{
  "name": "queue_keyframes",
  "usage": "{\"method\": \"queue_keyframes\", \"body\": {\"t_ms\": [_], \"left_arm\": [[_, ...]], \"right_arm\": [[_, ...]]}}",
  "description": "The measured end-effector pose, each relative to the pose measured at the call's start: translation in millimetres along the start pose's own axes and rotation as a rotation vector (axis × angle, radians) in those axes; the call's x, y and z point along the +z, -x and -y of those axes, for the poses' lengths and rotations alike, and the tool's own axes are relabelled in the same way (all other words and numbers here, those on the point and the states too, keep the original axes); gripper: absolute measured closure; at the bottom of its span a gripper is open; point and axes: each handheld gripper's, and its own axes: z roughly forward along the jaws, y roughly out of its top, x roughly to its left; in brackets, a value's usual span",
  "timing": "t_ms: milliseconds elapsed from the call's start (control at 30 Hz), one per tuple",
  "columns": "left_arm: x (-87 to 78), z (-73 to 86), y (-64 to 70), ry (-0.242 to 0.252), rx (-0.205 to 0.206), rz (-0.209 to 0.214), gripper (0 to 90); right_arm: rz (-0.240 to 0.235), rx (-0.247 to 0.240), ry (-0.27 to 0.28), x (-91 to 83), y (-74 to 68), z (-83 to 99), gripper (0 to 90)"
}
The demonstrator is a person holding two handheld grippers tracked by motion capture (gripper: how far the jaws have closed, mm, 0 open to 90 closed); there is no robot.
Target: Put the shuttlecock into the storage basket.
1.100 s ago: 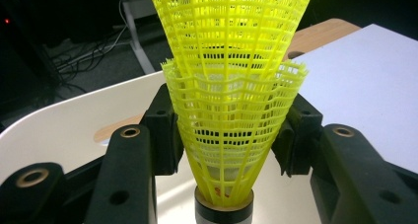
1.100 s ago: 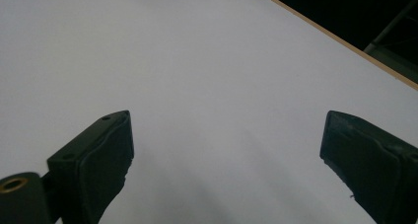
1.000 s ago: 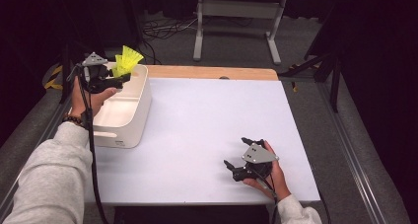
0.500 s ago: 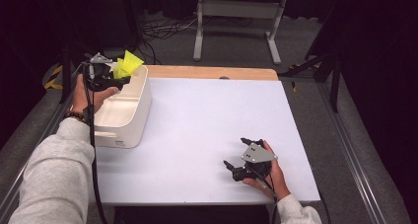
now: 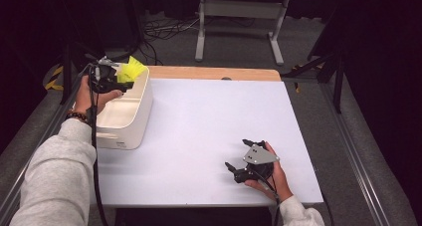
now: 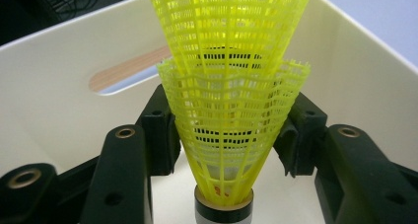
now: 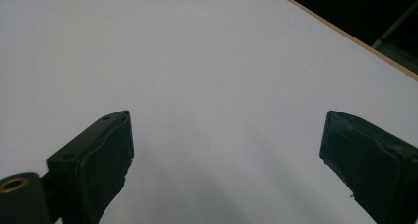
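1. The left claw (image 6: pixel 224 150) is clamped on two nested yellow plastic shuttlecocks (image 6: pixel 229 100), its black jaws pressing the mesh skirt from both sides.
2. The shuttlecocks' cork base points back toward the claw's body and the open skirts fan out ahead of the jaws.
3. Beneath and around the left claw (image 5: pixel 117 81) lies a cream plastic bin (image 6: pixel 345 76); from the high view the shuttlecocks (image 5: pixel 130 69) hang over the bin's (image 5: pixel 134 121) far end.
4. A slot handle opening (image 6: pixel 128 73) shows in the bin wall beyond the left jaw.
5. The right claw (image 7: pixel 226 160) gapes wide with nothing between its jaws.
6. Under it is the bare white bench (image 7: pixel 197 61); from the high view the right claw (image 5: pixel 241 159) rests low on the bench (image 5: pixel 214 116), well apart from the bin.
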Motion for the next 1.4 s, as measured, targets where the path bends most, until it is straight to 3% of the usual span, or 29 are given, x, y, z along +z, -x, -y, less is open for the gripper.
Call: {"method": "queue_keyframes", "body": {"t_ms": [200, 500, 733, 833, 1067, 1267, 1333, 1400], "left_arm": [[1.5, 0.5, 0.6, -0.025, -0.009, 0.006, 48.0], [7.1, 0.0, 3.2, -0.078, 0.020, 0.003, 46.0], [8.6, 1.3, 3.3, -0.101, 0.009, -0.002, 44.7], [11.6, 2.1, 3.5, -0.129, 0.011, -0.006, 42.2], [12.6, 1.8, 5.1, -0.137, 0.008, -0.020, 34.3], [9.9, -0.1, 4.6, -0.112, 0.016, -0.060, 24.6], [6.3, -0.3, 3.9, -0.083, 0.003, -0.053, 22.5], [1.9, -1.9, 4.7, -0.038, 0.009, -0.075, 17.4]], "right_arm": [[0.000, -0.004, -0.002, 0.2, -0.3, -0.2, 6.8], [-0.006, -0.003, -0.006, 1.2, -1.0, -0.5, 6.8], [-0.006, -0.007, -0.008, 1.5, -1.3, -0.5, 6.8], [-0.007, -0.009, -0.011, 1.9, -1.4, -0.5, 6.8], [-0.007, -0.010, -0.010, 1.8, -1.4, -0.7, 6.7], [-0.009, -0.008, -0.009, 2.0, -1.1, -1.0, 6.6], [-0.007, -0.009, -0.008, 1.7, -1.0, -1.1, 6.7], [-0.007, -0.009, -0.007, 1.6, -0.7, -1.3, 6.6]]}}
